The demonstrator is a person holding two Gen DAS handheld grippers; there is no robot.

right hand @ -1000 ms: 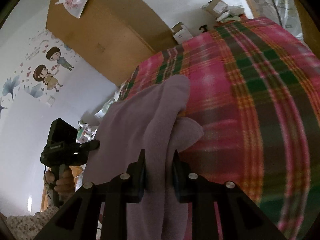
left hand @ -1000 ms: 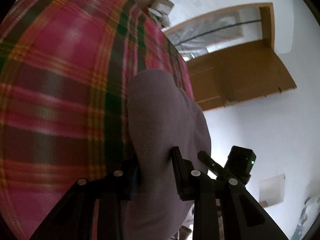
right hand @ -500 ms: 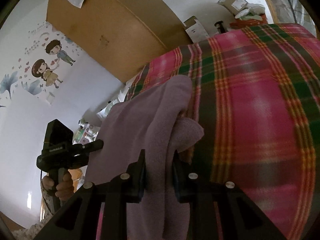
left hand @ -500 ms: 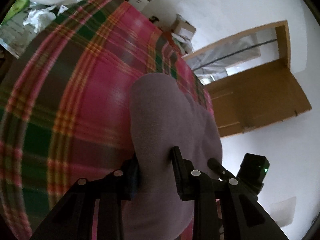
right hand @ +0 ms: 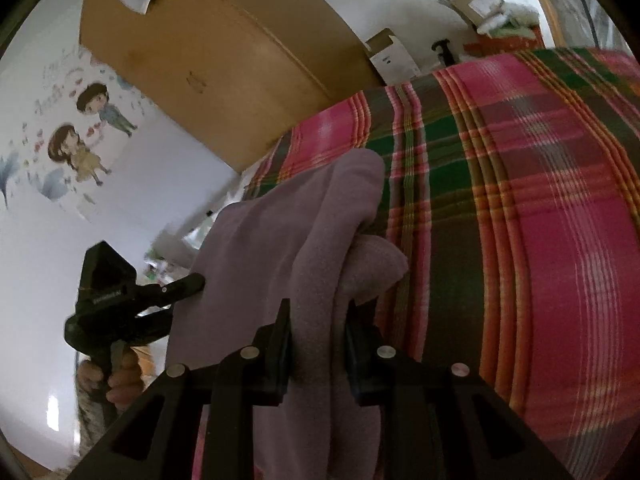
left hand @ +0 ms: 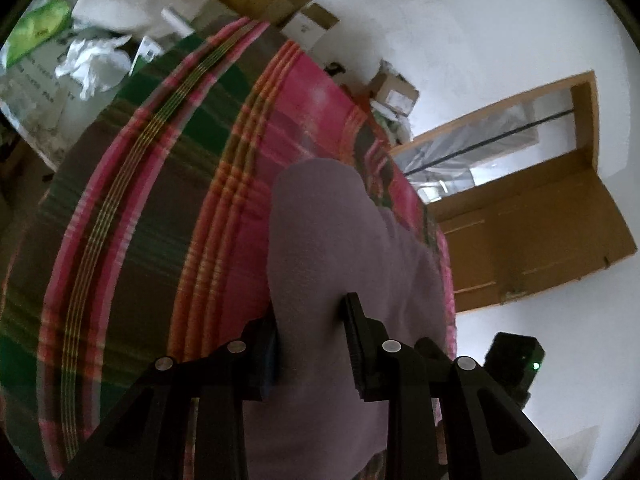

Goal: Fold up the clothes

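Left gripper [left hand: 310, 328] and right gripper [right hand: 318, 334] each clamp an edge of the mauve fleece garment [right hand: 280, 248], held up over the pink-green plaid blanket [right hand: 520, 208].

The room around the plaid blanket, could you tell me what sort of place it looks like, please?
Most likely a lived-in bedroom at home. A pink and green plaid blanket covers what seems a bed, cartoon wall stickers decorate the white wall, and cardboard boxes are piled beyond it.

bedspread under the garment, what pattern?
Plaid: pink, green, brown with orange-yellow stripes on the bedspread; clearest in the right wrist view.
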